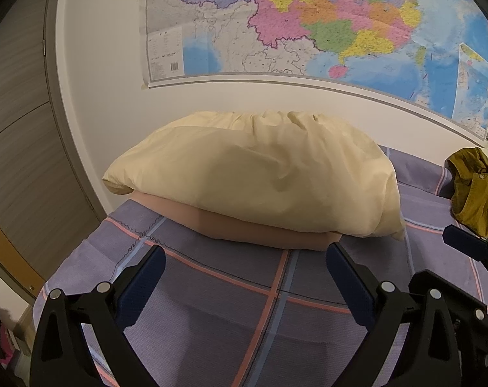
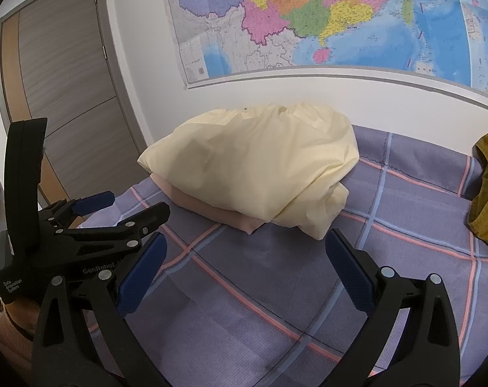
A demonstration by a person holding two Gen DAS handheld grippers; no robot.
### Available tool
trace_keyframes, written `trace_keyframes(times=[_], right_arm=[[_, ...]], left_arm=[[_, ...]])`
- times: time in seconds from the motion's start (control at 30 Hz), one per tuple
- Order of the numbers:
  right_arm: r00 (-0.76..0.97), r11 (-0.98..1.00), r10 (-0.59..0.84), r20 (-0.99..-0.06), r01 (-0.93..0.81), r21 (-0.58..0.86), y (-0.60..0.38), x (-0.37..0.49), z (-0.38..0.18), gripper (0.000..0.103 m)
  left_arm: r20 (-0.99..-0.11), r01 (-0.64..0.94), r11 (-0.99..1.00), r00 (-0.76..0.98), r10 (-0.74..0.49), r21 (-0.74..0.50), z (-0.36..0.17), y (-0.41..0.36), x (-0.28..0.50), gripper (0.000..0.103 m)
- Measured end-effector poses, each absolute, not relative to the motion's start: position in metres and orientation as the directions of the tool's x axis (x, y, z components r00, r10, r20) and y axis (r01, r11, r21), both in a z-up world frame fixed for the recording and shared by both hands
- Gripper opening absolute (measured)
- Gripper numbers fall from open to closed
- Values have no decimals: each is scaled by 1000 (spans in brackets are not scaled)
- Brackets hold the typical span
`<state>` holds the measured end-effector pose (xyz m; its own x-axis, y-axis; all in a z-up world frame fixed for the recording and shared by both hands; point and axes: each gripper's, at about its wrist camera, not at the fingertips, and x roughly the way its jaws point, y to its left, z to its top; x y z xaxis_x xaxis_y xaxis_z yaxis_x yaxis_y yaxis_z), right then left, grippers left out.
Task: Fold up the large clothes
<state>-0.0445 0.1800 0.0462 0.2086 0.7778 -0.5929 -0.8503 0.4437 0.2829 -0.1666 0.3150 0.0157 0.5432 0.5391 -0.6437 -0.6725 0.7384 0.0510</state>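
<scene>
Presently both the left gripper [image 1: 244,277] and right gripper [image 2: 244,266] stand apart, empty. Ahead, the pale-yellow folded garment [image 1: 257,174] looks light, soft, slippery; grasp its near hem.

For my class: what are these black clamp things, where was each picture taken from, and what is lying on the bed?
They are two hand-held grippers, each with two blue-padded fingers and a camera looking along them. One picture comes from the left gripper, the other from the right gripper. Both stand open and hold nothing. On the purple checked bedsheet lies a pale yellow folded garment stacked on a pink folded garment. An unfolded olive-green jacket lies to the right. A coloured map hangs on the wall, and a grey wooden door stands to the left.
</scene>
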Motion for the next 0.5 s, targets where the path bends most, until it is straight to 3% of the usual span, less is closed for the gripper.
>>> trace_keyframes(times=[0.23,0.5], right_arm=[[231,472,767,-598,-835,283,162,-42,47,97],[322,589,716,-620,-756,287,108,-33,42,97]], left_arm=[[-641,-635,771,574,509,43,17,301,-161,96],[-697,-547,837,612,374,-31,5,274,-137,96]])
